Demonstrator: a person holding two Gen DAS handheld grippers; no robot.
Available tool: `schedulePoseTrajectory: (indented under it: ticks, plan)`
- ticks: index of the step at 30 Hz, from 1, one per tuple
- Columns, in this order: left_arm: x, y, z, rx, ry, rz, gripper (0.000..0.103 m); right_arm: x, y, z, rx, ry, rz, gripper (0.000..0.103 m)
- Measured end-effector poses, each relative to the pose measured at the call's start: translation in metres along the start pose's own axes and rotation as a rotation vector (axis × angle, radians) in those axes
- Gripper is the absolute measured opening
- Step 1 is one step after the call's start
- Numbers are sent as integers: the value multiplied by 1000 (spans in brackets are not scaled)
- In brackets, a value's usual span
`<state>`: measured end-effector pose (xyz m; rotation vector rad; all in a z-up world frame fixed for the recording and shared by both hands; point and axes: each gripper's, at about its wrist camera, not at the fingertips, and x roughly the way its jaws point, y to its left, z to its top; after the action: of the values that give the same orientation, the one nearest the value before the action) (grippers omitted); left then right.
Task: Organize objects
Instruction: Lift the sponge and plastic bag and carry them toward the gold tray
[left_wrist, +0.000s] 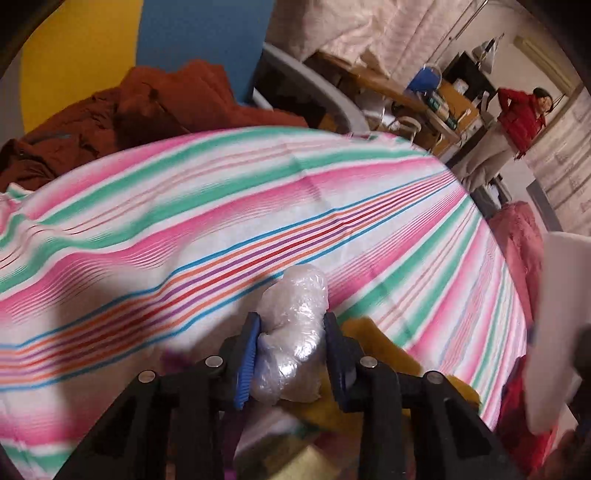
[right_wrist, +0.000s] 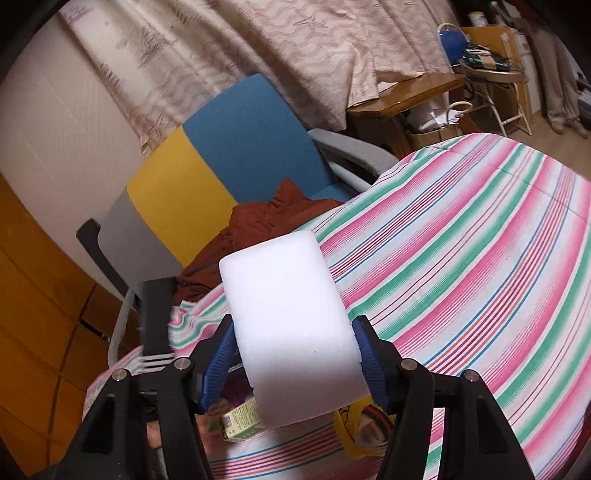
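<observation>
My left gripper (left_wrist: 291, 350) is shut on a crumpled clear plastic bag (left_wrist: 295, 332), held above the striped bedsheet (left_wrist: 258, 206). My right gripper (right_wrist: 295, 350) is shut on a white foam block (right_wrist: 284, 314), which fills the middle of the right wrist view. That same white block (left_wrist: 557, 325) shows at the right edge of the left wrist view. Below the left gripper lie a yellow item (left_wrist: 376, 350) and other small objects, partly hidden. Under the right gripper sit a small green box (right_wrist: 240, 421) and a yellow object (right_wrist: 351, 428).
A rust-brown garment (left_wrist: 129, 114) lies on a blue, yellow and grey chair (right_wrist: 221, 147) beside the bed. A pink fluffy item (left_wrist: 521, 236) lies at the bed's right edge. A person in a red jacket (left_wrist: 521, 118) stands far off near wooden furniture (right_wrist: 406, 96).
</observation>
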<state>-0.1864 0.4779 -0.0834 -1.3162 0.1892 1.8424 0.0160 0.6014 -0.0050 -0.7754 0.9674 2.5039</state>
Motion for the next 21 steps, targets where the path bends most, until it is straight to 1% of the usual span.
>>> schedulePoseTrajectory:
  ticks: [2, 5, 7, 9, 10, 15, 21]
  plan:
    - [-21, 0, -8, 0, -40, -6, 33, 3, 7, -2, -39, 11, -5, 63]
    - [-56, -10, -17, 62, -123, 35, 33, 10, 18, -8, -110, 39, -20, 63]
    - [-76, -14, -24, 78, -169, 56, 33, 12, 26, -13, -154, 53, -28, 63]
    - [-100, -19, -38, 107, -229, 94, 33, 15, 32, -17, -193, 71, -27, 63]
    - [-105, -20, -38, 111, -242, 105, 33, 17, 35, -19, -210, 79, -31, 63]
    - [-138, -28, -70, 143, -311, 175, 33, 25, 50, -31, -309, 105, -55, 63]
    - [-163, -23, -109, 120, -318, 205, 33, 30, 60, -40, -379, 116, -76, 63]
